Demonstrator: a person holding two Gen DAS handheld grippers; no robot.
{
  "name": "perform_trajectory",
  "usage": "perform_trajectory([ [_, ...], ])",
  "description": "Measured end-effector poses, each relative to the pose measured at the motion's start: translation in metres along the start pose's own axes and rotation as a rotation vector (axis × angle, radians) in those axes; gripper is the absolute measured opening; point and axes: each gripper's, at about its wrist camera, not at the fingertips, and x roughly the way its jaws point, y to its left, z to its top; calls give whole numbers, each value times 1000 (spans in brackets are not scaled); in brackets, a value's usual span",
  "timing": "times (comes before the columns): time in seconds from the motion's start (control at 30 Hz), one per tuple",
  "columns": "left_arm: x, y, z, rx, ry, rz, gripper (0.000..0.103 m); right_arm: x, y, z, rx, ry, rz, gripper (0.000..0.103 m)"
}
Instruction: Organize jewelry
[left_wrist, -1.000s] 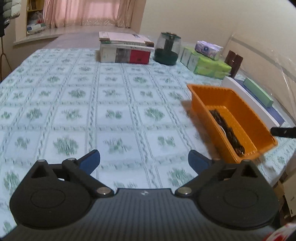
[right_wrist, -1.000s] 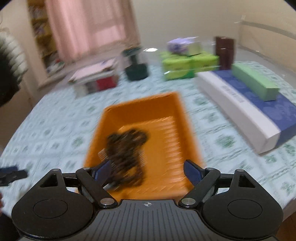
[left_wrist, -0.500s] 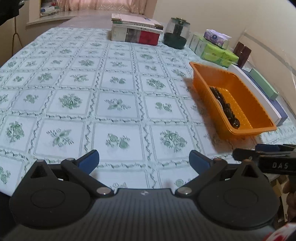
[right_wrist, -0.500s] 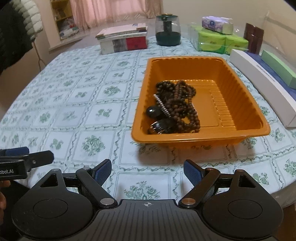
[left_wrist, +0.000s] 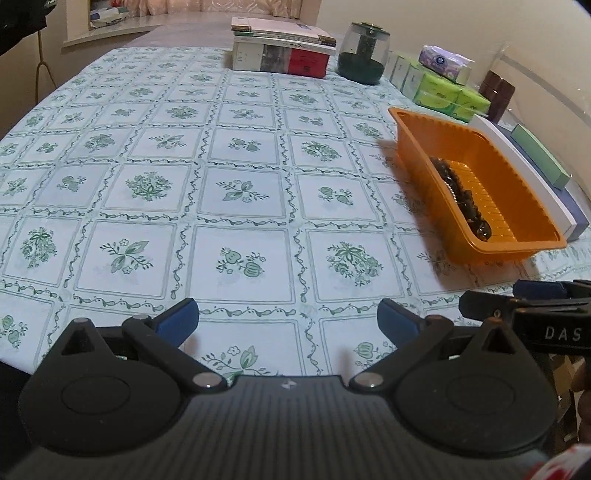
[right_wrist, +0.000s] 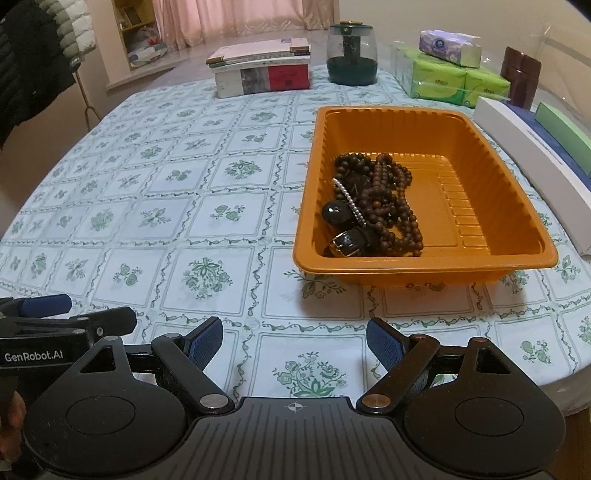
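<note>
Jewelry all heaped in one orange tray (right_wrist: 424, 258), near the right edge of the table (right_wrist: 184, 184) — sensible, since loose pieces stay corralled by its walls. Inside, toward the tray's left wall: brown bead strands (right_wrist: 388, 199) tangled together, a thin pearl strand (right_wrist: 349, 199) across them, a round dark piece (right_wrist: 334, 213) beside, and what looks like a black watch (right_wrist: 349, 242) at the near-left corner. Right half of the tray bare. Right gripper (right_wrist: 294, 341) low over the near edge of the table, in front of the tray, jaws spread wide with only tablecloth between them — nothing held. Left gripper (left_wrist: 288, 319) alongside, also at the near edge, also wide and empty, aimed at bare tablecloth left of the tray. Probably both parked side by side clear of the tray, everything already gathered. Books (right_wrist: 264, 70), a dark green jar (right_wrist: 351, 59) and tissue packs (right_wrist: 454, 81) lined along the far edge, out of the way.
</note>
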Motion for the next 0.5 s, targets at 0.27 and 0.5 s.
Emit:
perform_trajectory([
  [0.27, 0, -3, -1, 25, 1, 6, 102, 2, 2, -1, -3, 4, 4, 85],
  [0.5, -1, -5, -1, 29, -5, 5, 102, 0, 1, -1, 0, -1, 1, 85],
])
